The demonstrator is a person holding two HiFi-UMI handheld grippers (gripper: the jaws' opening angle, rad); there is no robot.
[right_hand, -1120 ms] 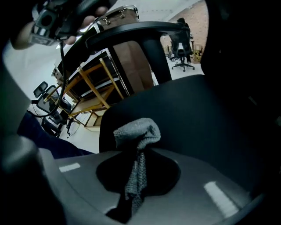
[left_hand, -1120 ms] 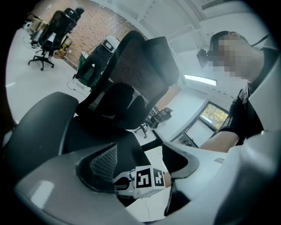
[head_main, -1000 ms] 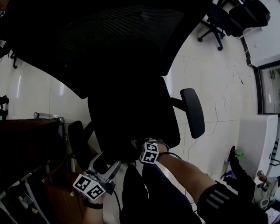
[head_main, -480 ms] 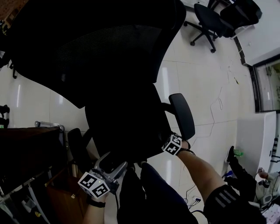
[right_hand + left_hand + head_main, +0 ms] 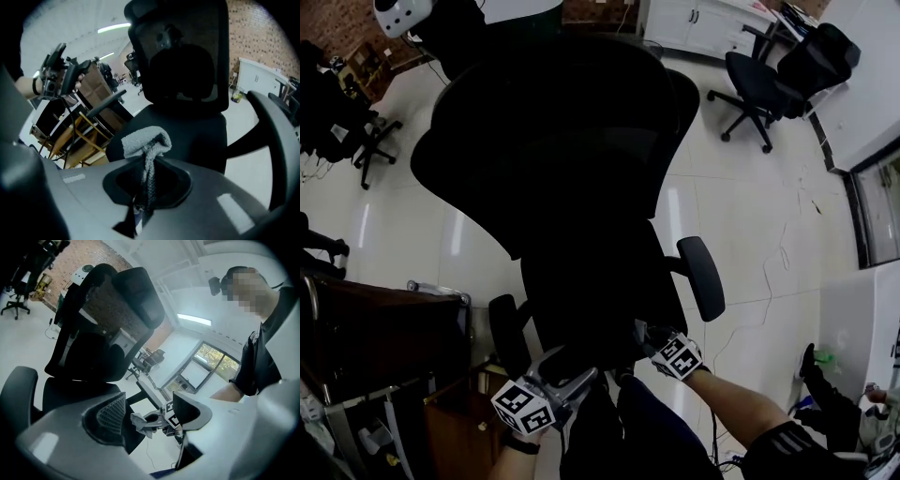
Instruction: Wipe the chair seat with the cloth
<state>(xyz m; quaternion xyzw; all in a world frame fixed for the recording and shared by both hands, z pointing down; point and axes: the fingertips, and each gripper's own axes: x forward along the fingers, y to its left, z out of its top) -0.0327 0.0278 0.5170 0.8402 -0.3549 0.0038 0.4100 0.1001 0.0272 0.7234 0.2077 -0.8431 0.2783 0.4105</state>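
A black mesh-backed office chair fills the head view, its dark seat just ahead of both grippers. My right gripper is at the seat's front right edge, shut on a grey terry cloth that bunches up out of its jaws above the seat. The left gripper view also shows the cloth, hanging from the right gripper. My left gripper hovers off the seat's front left corner, and its jaws stand open and empty.
The chair's armrests flank the seat. A wooden desk and shelf unit stands close on the left. Other office chairs sit at the back right and far left. A cable runs over the white tiled floor.
My right gripper slid with the cloth from the middle of the seat's front edge toward its right corner. The head view lifted, and the left gripper barely moved.
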